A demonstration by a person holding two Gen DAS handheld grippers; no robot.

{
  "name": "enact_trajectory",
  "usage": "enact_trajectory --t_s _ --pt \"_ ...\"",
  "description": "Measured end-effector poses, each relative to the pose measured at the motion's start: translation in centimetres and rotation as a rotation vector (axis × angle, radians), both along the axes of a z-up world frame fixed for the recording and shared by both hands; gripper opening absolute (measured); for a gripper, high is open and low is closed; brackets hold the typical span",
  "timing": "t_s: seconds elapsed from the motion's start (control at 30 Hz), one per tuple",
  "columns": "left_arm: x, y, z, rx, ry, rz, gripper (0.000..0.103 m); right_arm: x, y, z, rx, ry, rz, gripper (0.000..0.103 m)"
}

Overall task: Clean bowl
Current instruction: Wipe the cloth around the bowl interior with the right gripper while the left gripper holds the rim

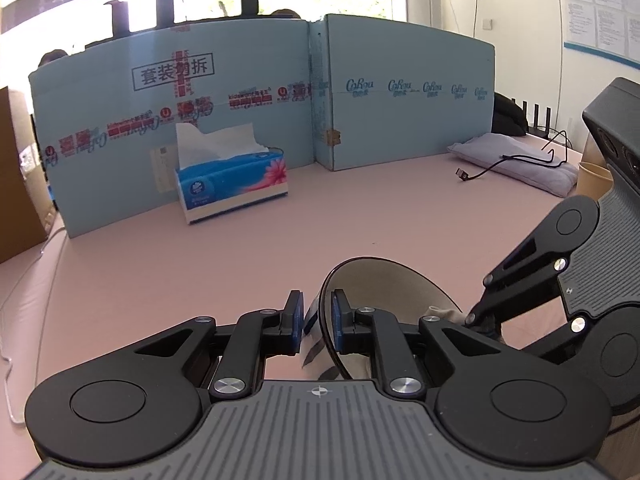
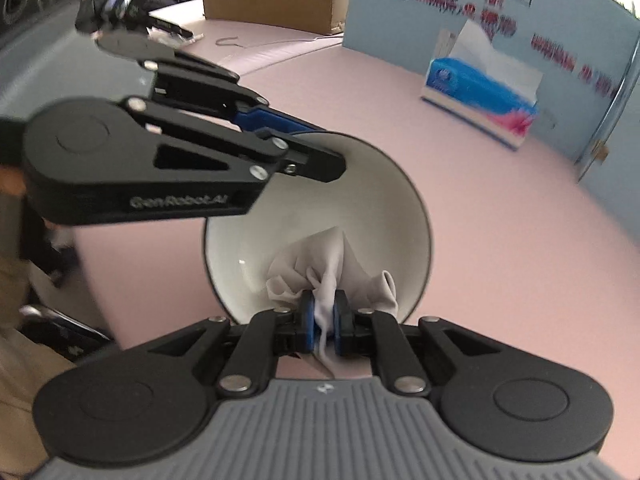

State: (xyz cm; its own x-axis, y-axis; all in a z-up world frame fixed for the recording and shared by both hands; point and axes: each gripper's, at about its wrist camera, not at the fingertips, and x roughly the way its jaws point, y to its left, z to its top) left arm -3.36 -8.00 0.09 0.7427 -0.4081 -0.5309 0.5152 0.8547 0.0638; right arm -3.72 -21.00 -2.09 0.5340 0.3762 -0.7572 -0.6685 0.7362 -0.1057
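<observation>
left gripper (image 1: 317,322) pinches the tilted bowl (image 2: 320,220) rim; right gripper (image 2: 324,322) clamps a cloth (image 2: 320,268), seemingly touching inside.

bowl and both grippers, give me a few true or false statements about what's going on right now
1. The left gripper is clamped on the rim of the bowl. True.
2. The right gripper is open and holds nothing. False: it is shut on a white cloth.
3. The cloth is pressed against the inside of the bowl. True.
4. The bowl sits flat on the pink table. False: it is tilted on edge, its opening facing the right gripper.
5. The tissue box is red and lies inside the bowl. False: it is blue and white and stands apart on the table by the blue cardboard panel.
</observation>
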Motion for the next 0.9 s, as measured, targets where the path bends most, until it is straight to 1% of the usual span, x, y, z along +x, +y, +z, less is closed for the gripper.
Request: enact_trajectory --t_s 0.2,0.3,0.33,0.47,0.53,0.6,0.63,0.67,0.73,0.83,0.87,0.9 --pt "0.1 -0.2 0.1 0.003 -0.003 -0.011 0.02 0.5 0.1 -0.2 -0.047 -0.094 0.006 0.008" --pt "0.0 -0.5 0.1 0.015 -0.018 -0.024 0.022 0.9 0.0 0.0 -0.043 -0.152 0.014 0.008" --pt "0.0 -0.6 0.2 0.017 -0.018 -0.026 0.024 1.2 -0.1 0.1 -0.035 -0.161 0.016 0.008" --pt "0.4 -0.9 0.1 0.021 -0.009 -0.02 0.025 1.5 -0.7 -0.4 -0.033 -0.144 0.019 0.007" --pt "0.6 -1.0 0.0 0.018 -0.005 -0.014 0.028 1.5 -1.2 -0.4 -0.014 -0.13 0.004 0.007" --pt "0.4 -1.2 0.0 0.016 -0.012 -0.005 0.039 1.4 -1.6 -0.4 0.014 -0.116 -0.023 0.007" --pt "0.3 -1.3 0.0 0.015 -0.017 0.0 0.049 1.4 -1.8 -0.4 0.029 -0.11 -0.037 0.007" --pt "0.0 -1.4 0.0 0.021 -0.027 0.014 0.053 1.2 -2.0 -0.4 0.044 -0.109 -0.052 0.007" --pt "-0.8 -1.5 -0.3 0.041 -0.036 0.063 0.053 1.0 -2.2 -0.6 0.077 -0.108 -0.092 0.007" --pt "-1.7 -1.2 -0.7 0.043 -0.017 0.114 0.051 0.6 -2.6 -0.8 0.116 -0.107 -0.132 0.007" --pt "-2.1 -1.2 -0.8 0.042 -0.008 0.118 0.048 0.2 -2.5 -1.0 0.135 -0.106 -0.136 0.007" --pt "-2.6 -1.4 -0.8 0.044 0.002 0.118 0.045 -0.1 -2.4 -1.1 0.133 -0.121 -0.143 0.007"
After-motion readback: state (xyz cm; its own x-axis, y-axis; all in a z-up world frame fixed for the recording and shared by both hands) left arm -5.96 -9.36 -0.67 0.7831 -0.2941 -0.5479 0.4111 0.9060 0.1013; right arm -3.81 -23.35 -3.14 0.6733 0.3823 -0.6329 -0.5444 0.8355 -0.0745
